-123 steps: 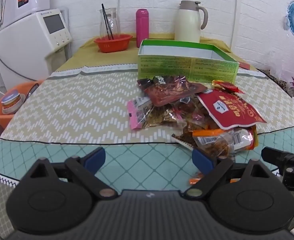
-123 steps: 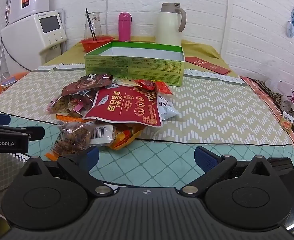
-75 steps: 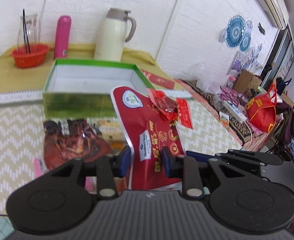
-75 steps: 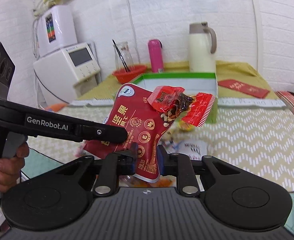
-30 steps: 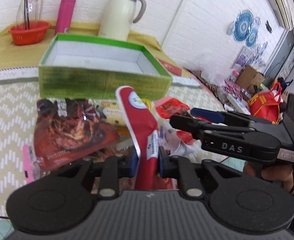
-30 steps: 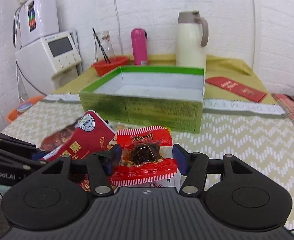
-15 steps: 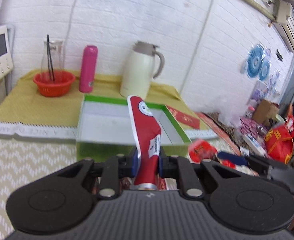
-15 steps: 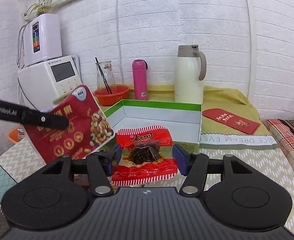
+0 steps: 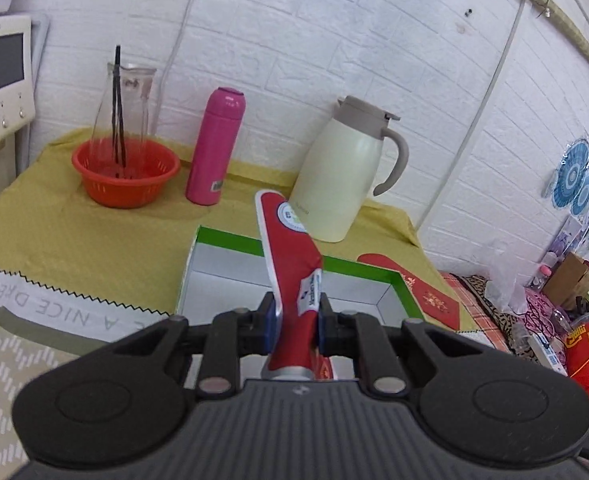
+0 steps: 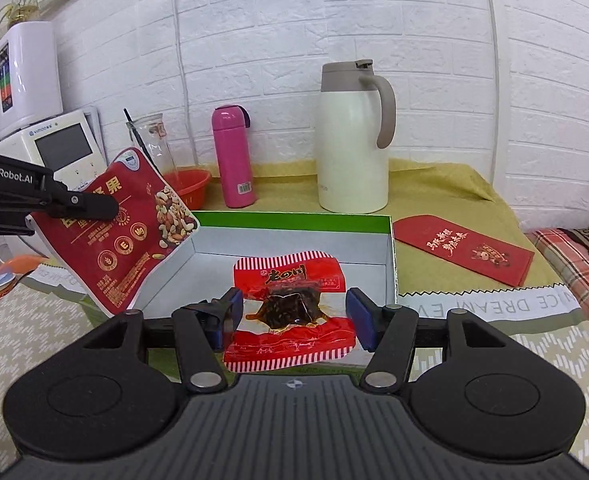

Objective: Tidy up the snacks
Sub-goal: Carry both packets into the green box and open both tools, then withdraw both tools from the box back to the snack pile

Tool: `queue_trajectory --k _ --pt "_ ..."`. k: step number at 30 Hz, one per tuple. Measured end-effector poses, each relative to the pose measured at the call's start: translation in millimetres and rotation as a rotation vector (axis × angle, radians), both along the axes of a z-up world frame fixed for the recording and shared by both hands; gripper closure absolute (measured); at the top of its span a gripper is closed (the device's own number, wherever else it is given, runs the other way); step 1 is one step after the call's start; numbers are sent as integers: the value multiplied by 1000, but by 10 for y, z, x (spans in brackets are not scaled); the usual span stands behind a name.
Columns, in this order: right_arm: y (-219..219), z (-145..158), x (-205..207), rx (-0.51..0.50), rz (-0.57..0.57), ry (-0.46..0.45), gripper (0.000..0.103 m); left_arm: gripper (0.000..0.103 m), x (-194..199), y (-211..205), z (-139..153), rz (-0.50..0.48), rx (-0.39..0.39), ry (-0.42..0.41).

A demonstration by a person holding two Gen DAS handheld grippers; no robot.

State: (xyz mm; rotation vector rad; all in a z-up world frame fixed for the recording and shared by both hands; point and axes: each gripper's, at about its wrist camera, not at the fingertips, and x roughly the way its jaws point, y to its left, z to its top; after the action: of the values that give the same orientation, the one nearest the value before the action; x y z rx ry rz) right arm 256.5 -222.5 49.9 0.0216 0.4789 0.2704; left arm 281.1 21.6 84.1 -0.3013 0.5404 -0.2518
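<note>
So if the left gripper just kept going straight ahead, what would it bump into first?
Probably the green box: the left gripper, shut on the red nut bag, points over it toward the cream jug. Depth unclear.

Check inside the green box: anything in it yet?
The green box shows only bare white floor and walls. Its near part is hidden behind the small red packet in the right gripper and the nut pouch held by the left gripper.
</note>
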Motion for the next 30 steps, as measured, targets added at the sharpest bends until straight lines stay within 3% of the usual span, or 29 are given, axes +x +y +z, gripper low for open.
queue_trajectory --k 4,8,11,13,17,20,30 --pt "53 -125 242 -9 7 35 8 89 294 18 -223 -3 16 54" --pt "155 -251 378 -33 43 49 4 84 440 -7 -390 -14 93 78" --pt "231 -308 387 -87 65 33 0 37 420 -19 -430 25 157 43" --pt "253 -309 335 -121 60 1 0 35 374 18 -424 40 142 20" --pt "242 -234 236 -132 55 -29 0 7 267 -4 -361 115 195 13" --pt "224 -138 119 -123 50 -32 0 7 123 -59 -298 126 262 -12" --pt "191 297 -584 -99 30 -110 0 7 -669 -207 80 101 286 -78"
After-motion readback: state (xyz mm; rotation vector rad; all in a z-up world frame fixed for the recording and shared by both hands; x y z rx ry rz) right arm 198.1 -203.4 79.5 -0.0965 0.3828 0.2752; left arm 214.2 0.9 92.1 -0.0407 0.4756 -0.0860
